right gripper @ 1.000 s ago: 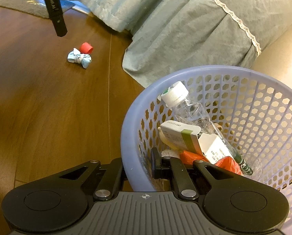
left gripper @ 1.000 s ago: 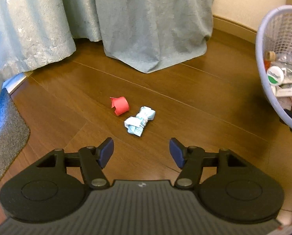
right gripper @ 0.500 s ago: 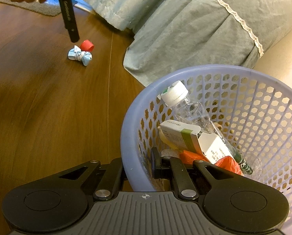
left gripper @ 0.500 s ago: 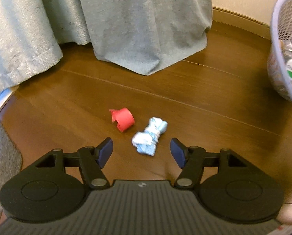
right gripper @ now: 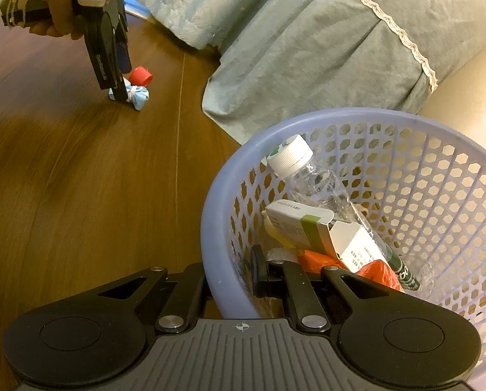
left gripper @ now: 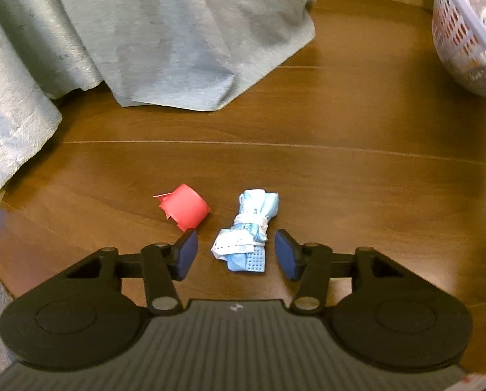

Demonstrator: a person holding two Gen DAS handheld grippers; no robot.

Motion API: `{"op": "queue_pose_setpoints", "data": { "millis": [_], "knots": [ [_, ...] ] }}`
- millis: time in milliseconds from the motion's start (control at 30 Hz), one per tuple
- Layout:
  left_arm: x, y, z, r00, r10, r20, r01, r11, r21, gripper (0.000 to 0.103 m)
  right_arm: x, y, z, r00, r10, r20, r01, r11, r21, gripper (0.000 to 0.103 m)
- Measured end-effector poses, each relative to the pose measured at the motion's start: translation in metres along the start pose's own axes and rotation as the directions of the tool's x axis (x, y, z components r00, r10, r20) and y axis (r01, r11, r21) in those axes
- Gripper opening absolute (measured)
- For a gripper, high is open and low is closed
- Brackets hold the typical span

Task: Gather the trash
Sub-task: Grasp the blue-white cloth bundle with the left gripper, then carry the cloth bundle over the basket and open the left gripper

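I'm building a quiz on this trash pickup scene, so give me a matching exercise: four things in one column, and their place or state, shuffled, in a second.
Things:
1. blue wad
2. red scrap
3. clear bottle
4. right gripper

Places or states:
A. lying inside the lavender basket
B. clamped on the basket's rim
C. on the floor between the left gripper's open jaws
D. on the floor just outside those jaws

Pairs: 1-C, 2-D, 3-A, 4-B

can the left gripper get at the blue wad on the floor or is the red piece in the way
Probably yes. The left gripper has just been closing, its fingers either side of the blue wad and not yet pressing it. The red piece lies just outside the left finger, clear of the gap.
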State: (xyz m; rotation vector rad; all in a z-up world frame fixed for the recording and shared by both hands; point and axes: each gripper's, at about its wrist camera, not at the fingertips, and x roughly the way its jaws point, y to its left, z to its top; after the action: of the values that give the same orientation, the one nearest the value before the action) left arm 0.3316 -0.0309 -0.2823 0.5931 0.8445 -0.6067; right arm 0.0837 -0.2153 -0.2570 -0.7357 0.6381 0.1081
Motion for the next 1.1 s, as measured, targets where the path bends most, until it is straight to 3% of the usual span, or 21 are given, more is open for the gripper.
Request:
{"op": "queue_pose_setpoints", "data": {
  "millis": [100,233,467,700,1100],
  "knots": [
    [0.002,-0.002,-0.001,1.0,0.002,-0.022,-0.002,1.0,0.016,0.031,0.001,-0.001,0.001,1.0,-0.003,-0.002,0.003,1.0,0.011,0.006],
    [-0.002,-0.005,-0.003,0.999,-0.004,-0.045,0.006,0.999,0.034,0.022,0.004,-0.007,0.005,1.0,-0.013,-0.007,0.013,0.999,0.051,0.006],
    [-0.025,-0.014,-0.002,0.997,-0.02,-0.069,0.023,0.999,0.037,0.021,0.006,-0.01,0.008,1.0,-0.023,-0.016,0.024,0.996,0.091,0.006],
    [-0.051,-0.02,0.001,0.992,-0.05,-0.113,0.046,0.998,-0.037,0.021,0.005,-0.018,0.01,1.0,0.004,-0.03,-0.002,0.996,0.085,0.005],
    [-0.087,-0.027,0.017,0.995,-0.068,-0.078,0.066,0.997,-0.028,0.021,-0.005,-0.026,0.012,0.997,0.045,-0.058,-0.04,0.995,0.087,0.005]
  ]
}}
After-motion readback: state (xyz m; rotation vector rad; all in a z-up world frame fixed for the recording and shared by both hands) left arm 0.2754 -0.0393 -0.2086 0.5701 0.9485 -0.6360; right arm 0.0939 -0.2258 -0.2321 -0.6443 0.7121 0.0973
